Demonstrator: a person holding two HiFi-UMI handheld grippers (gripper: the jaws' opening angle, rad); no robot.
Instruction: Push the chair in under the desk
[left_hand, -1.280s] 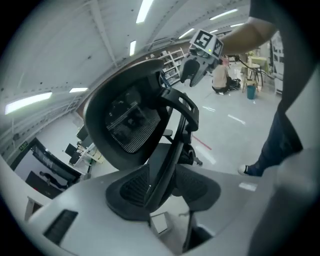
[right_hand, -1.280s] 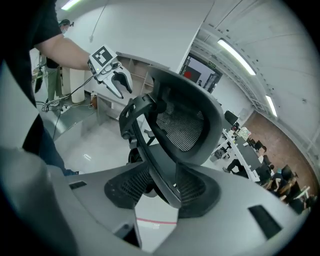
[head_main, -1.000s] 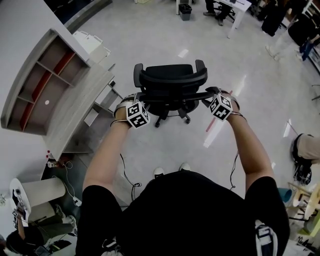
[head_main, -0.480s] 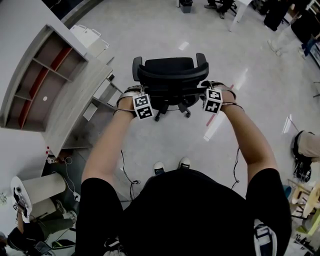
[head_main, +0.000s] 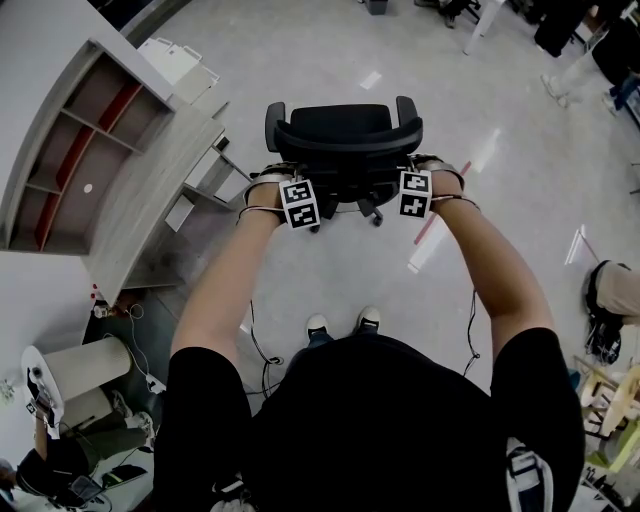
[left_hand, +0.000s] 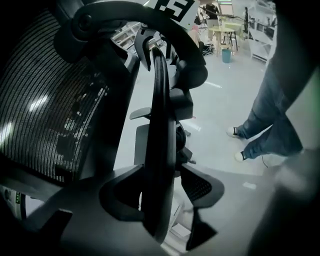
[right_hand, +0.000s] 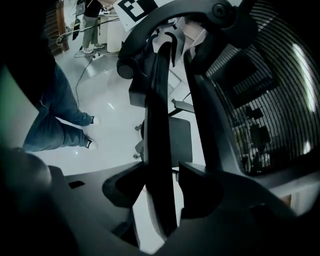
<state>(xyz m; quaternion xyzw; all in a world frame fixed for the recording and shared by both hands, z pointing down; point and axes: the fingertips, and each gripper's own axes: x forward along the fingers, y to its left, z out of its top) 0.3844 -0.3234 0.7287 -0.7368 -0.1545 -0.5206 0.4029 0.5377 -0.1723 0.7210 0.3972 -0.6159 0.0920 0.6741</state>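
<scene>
Subject: a black office chair (head_main: 345, 140) with a mesh back (left_hand: 45, 100). It stands on the polished floor (head_main: 330, 60), directly in front of the person and with its back toward them. The grey curved desk (head_main: 150, 200) lies to the left in the head view. The chair is near the desk's end and no part of it is under the top.

Handling, as a judgement: the chair sits on a castor base (head_main: 345, 215), so it should roll readily on this smooth floor. It is also likely to swivel or veer under an uneven push. The mesh would give under pressure. The back's rigid rim (left_hand: 160, 125) is the sound place to take hold, one grip on each side, so that the chair can be steered toward the desk.

Left gripper (left_hand: 161, 187): it sits at the left side of the back with the rim standing between its jaws. The jaws have just been opening and stand spread, straddling the rim without clamping it.

Right gripper (right_hand: 165, 182): it sits at the right side of the back and likewise straddles the rim. Its jaws have just been closing in. A sliver of light shows beside the rim, so the grip is not yet made.
</scene>
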